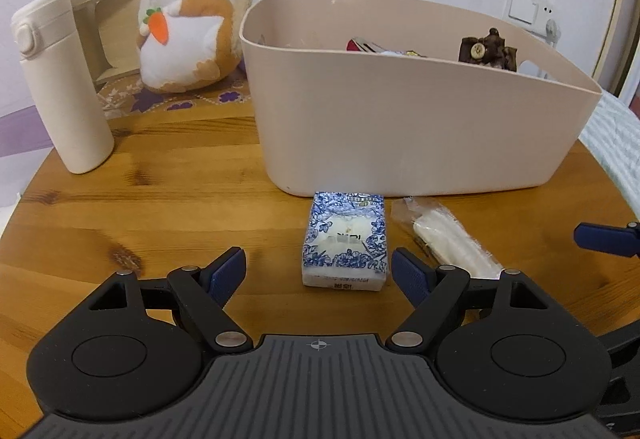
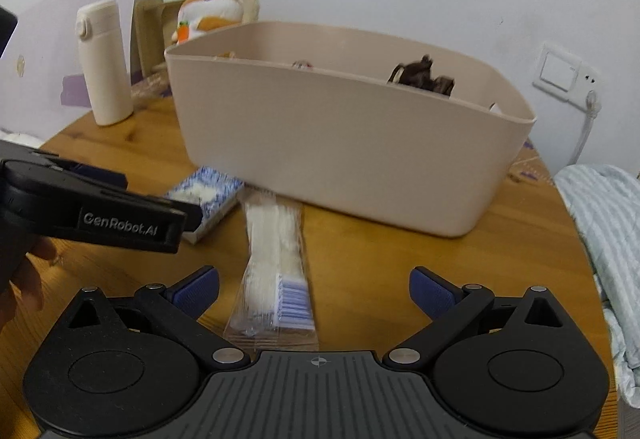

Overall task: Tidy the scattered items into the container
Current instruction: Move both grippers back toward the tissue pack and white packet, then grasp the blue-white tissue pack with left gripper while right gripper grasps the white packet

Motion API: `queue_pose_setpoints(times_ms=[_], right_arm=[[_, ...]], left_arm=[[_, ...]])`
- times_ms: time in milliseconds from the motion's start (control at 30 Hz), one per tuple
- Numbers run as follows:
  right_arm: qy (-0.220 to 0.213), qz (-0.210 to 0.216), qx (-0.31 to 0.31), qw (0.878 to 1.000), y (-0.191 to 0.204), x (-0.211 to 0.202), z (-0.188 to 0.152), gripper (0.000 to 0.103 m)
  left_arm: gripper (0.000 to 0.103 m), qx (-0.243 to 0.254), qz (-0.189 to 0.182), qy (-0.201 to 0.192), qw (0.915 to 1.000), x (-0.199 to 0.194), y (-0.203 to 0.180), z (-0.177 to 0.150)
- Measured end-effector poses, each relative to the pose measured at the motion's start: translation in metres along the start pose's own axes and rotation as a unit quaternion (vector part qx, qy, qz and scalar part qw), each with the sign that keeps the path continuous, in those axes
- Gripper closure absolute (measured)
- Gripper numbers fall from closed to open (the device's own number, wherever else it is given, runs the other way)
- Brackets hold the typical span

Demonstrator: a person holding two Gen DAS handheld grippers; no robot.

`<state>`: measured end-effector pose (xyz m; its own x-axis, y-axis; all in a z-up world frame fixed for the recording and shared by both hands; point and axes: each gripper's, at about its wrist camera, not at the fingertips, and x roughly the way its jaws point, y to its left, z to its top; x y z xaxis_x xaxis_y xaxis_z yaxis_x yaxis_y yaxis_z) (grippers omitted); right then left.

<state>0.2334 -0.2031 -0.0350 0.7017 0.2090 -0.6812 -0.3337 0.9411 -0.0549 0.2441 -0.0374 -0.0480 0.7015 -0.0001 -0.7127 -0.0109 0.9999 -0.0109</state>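
A beige plastic container [image 1: 420,127] stands on the round wooden table and holds a brown figure [image 1: 488,49] and other items. A blue-and-white tissue pack [image 1: 346,239] lies in front of it, just ahead of my open left gripper [image 1: 318,275]. Beside it on the right lies a clear packet of white utensils [image 1: 448,239]. In the right wrist view the same packet [image 2: 276,271] lies between the jaws of my open right gripper [image 2: 314,295], the tissue pack [image 2: 208,195] sits to the left, and the container [image 2: 340,151] stands behind.
A cream flask [image 1: 60,79] stands at the left. A hamster plush [image 1: 188,27] and a cardboard piece sit behind on a patterned cloth. A striped cloth [image 2: 604,239] hangs past the table's right edge. The left gripper [image 2: 92,211] reaches in at the right view's left.
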Motion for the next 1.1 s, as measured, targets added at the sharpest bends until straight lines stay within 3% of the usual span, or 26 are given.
queue_pose_setpoints(times_ms=[333,733,900,1000,1100], right_arm=[[0.027,-0.005,-0.014,1.000,0.006,0.027,0.000,0.005],[0.013,0.009,0.011,1.000,-0.004,0.037,0.005,0.016],[0.012,0.022,0.018,1.000,-0.006,0.037,0.003,0.019],[0.009,0.029,0.018,0.999,-0.004,0.035,0.003,0.033],[0.007,0.031,0.017,0.999,-0.002,0.034,0.004,0.043]], left_arm=[[0.022,0.010,0.003,0.002,0.9999,0.019,-0.003,0.002],[0.024,0.010,0.003,-0.008,0.9999,0.029,0.000,0.005],[0.033,0.008,0.005,-0.011,0.9999,0.028,0.001,0.005],[0.048,0.003,0.008,-0.017,0.9998,0.026,0.004,0.005],[0.055,-0.001,0.010,-0.019,0.9998,0.024,0.006,0.006]])
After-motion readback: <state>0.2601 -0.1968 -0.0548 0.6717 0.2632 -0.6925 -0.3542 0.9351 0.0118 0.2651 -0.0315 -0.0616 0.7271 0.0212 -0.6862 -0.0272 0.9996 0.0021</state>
